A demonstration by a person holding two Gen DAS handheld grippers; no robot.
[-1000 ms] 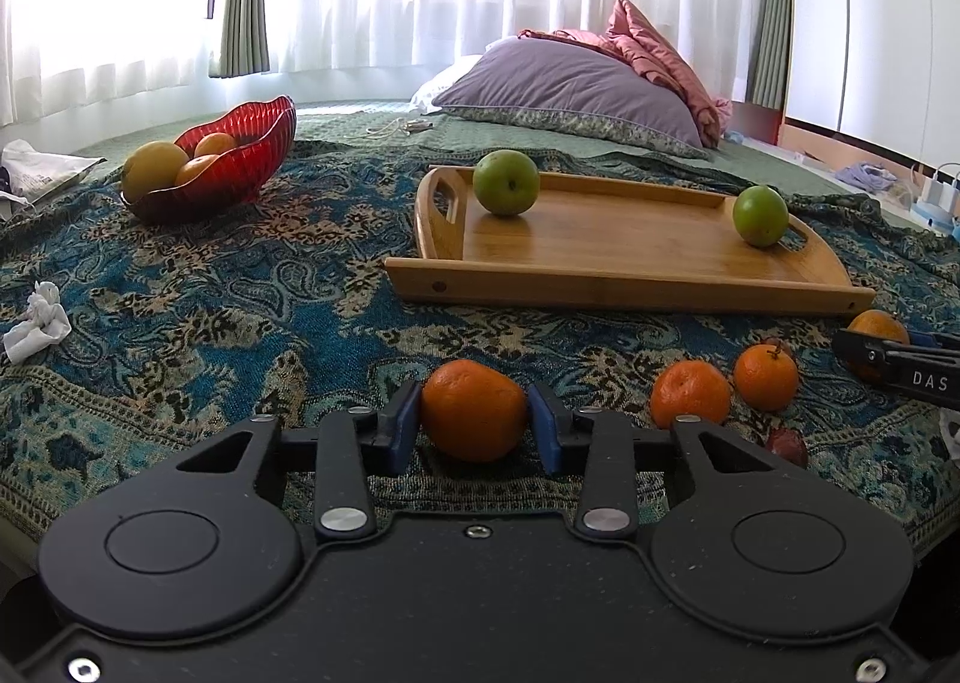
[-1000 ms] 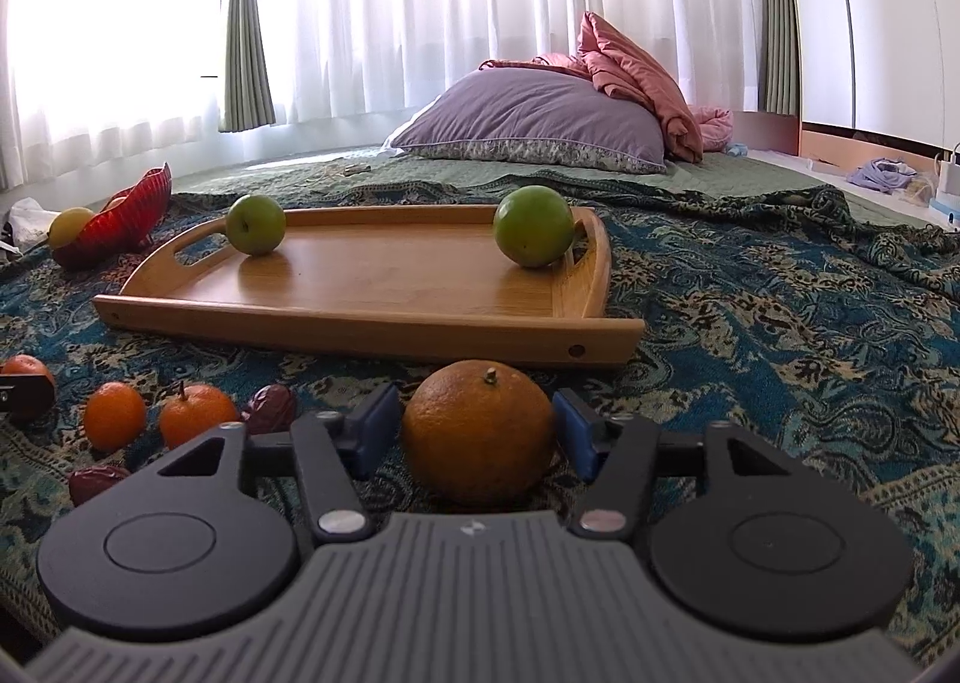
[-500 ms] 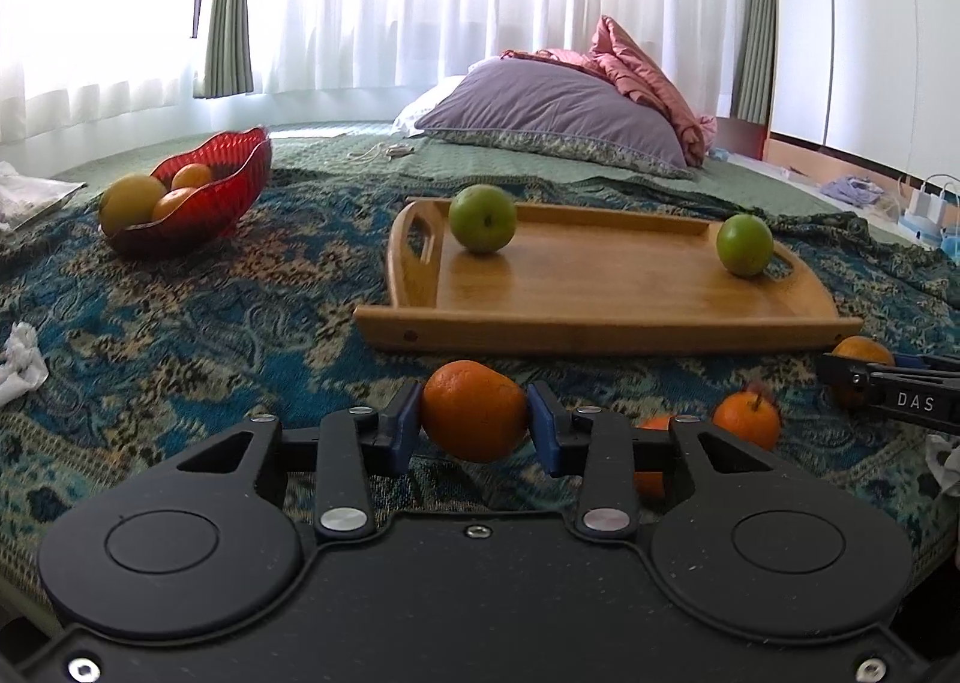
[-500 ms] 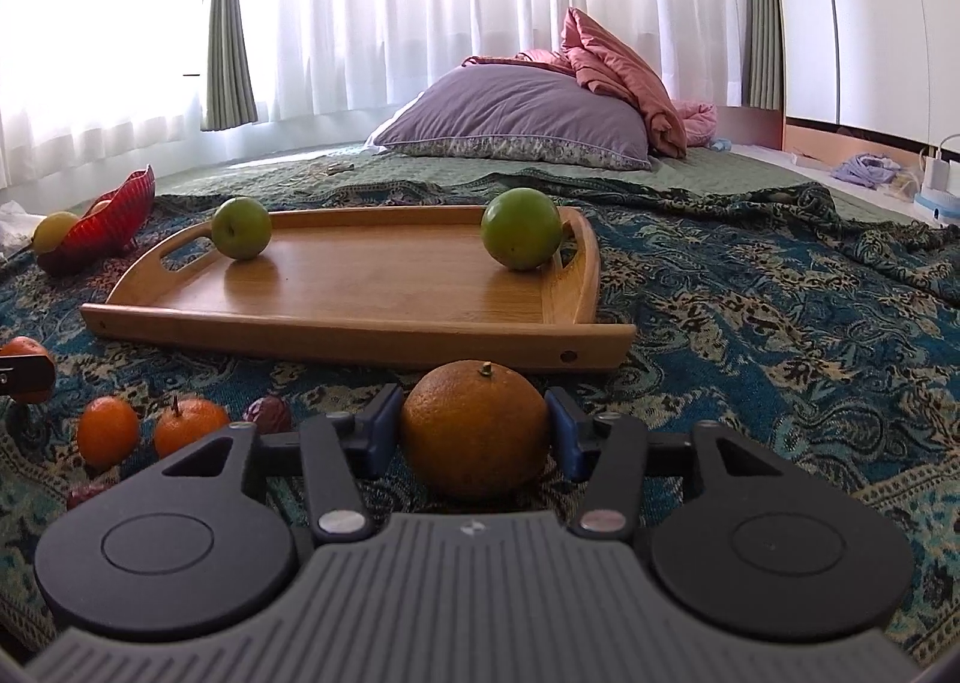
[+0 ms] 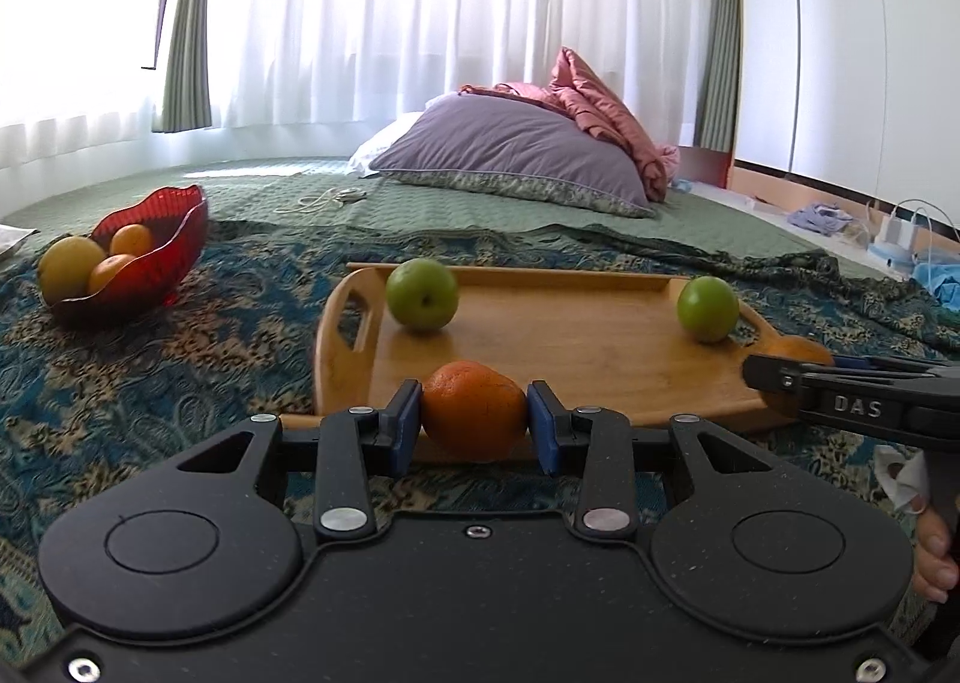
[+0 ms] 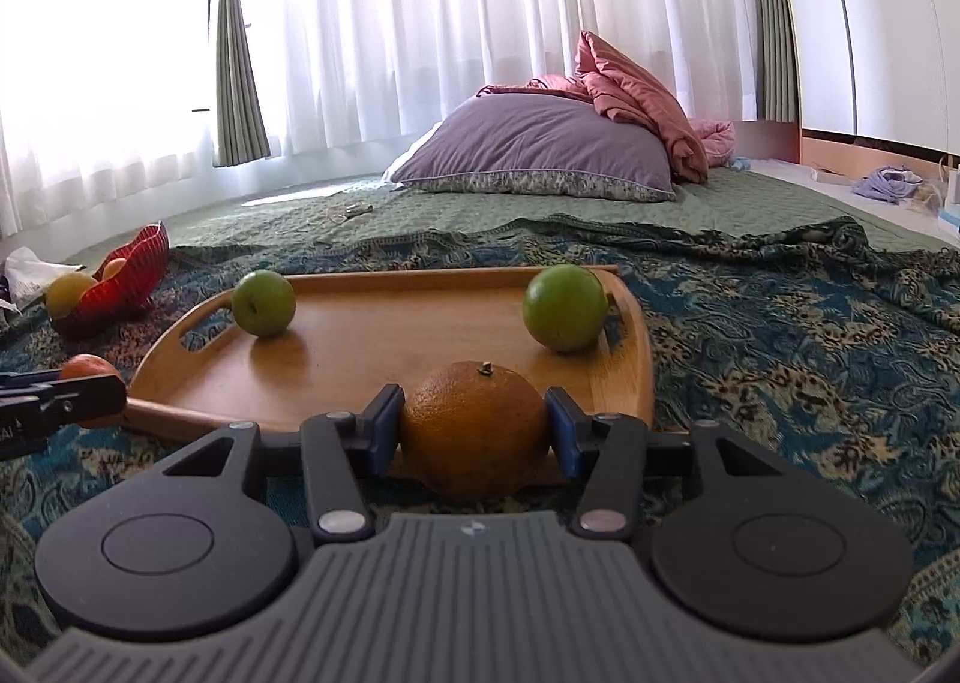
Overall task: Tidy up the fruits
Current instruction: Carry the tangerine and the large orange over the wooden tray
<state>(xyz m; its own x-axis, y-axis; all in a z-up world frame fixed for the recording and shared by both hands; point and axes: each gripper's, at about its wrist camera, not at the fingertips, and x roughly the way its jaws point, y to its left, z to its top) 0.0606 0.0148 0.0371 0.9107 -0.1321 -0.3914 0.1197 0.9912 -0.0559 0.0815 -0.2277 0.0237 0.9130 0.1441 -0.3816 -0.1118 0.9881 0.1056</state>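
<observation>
Left wrist view: my left gripper [image 5: 474, 428] is clamped on a small bright-orange mandarin [image 5: 474, 410], low centre, in front of the wooden handled tray [image 5: 600, 371] holding two green apples. I should carry it level and let go low so it cannot roll. Only here do the red glass bowl's [image 5: 150, 263] contents show clearly, at left.

Right wrist view: my right gripper [image 6: 474, 440] grasps a larger dull-orange citrus with a stem nub [image 6: 474, 425], low centre. Only here does the tray's right end show unobstructed.

Patterned blue bedspread [image 5: 180, 383], on it wooden tray [image 5: 600, 359], red bowl [image 5: 156, 263], purple pillow [image 5: 510, 155]
</observation>
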